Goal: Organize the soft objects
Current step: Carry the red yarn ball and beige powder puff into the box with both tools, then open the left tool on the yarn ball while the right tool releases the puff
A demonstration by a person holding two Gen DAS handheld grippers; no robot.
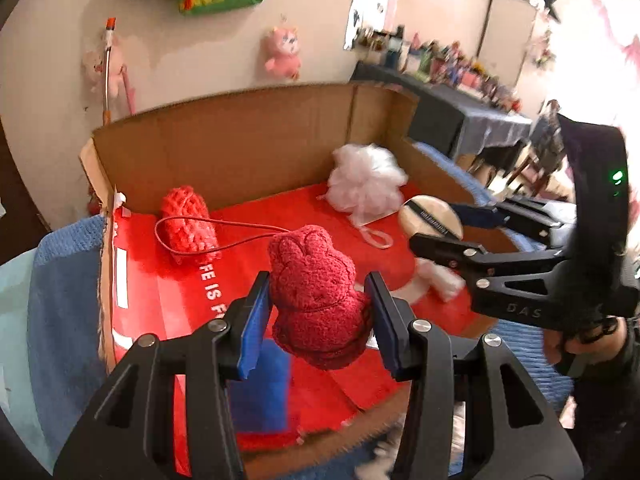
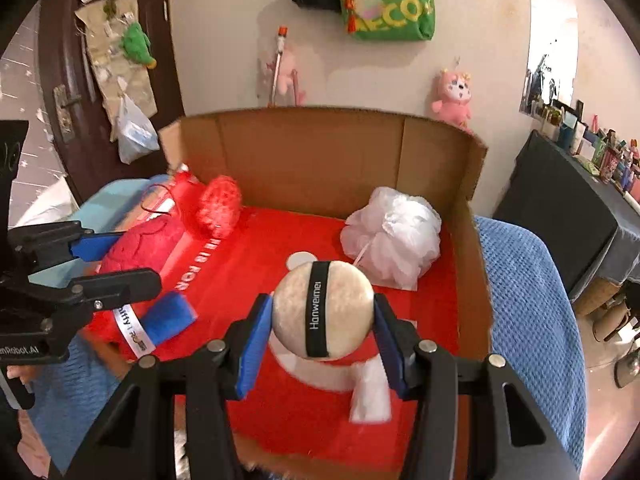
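Left gripper pinches a squashy red terry-cloth rabbit mid-body; right gripper clamps a light round beige puff by its edges.

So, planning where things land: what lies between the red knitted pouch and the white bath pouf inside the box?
Only bare red box floor separates the red knitted pouch from the white bath pouf; the right wrist view shows it.
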